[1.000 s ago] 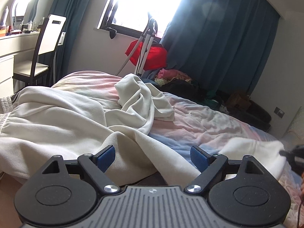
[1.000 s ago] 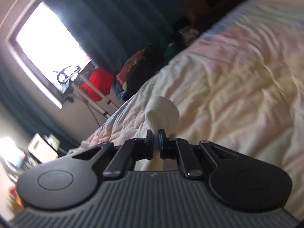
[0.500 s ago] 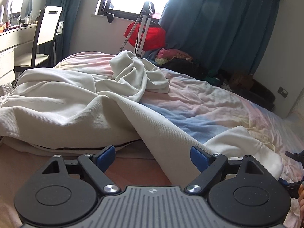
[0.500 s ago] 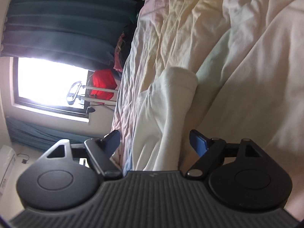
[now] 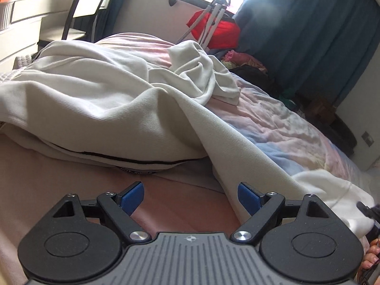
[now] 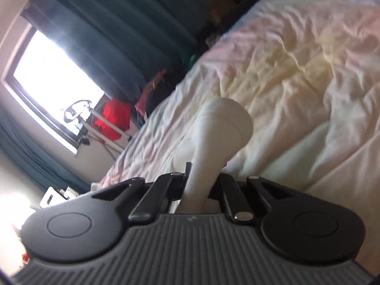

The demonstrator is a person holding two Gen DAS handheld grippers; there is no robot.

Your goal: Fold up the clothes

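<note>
Left gripper (image 5: pixel 191 196) is hovering low over the near edge of the bed (image 5: pixel 296 133), jaws standing wide with nothing between them; the blue pads (image 5: pixel 133 196) are showing bare. A cream garment (image 5: pixel 99 104) is lying bunched across the bed's near-left part, one sleeve (image 5: pixel 237 156) running out toward the near-right corner and passing just beside the right-hand pad. A black-trimmed hem is showing under the bunched body. Right gripper (image 6: pixel 201 185) is holding the sleeve cuff (image 6: pixel 220 128), jaws drawn narrow onto the cloth; the cuff is sticking up past the fingertips in a rounded fold, above the pastel quilt (image 6: pixel 308 71). In the left wrist view a sliver of the right gripper is showing at the frame's right edge, beside the sleeve end. Beyond the bed's far edge: a window (image 6: pixel 54 71), dark curtains (image 5: pixel 308 35), a red item (image 5: pixel 218 33), a chair (image 5: pixel 90 7).
</note>
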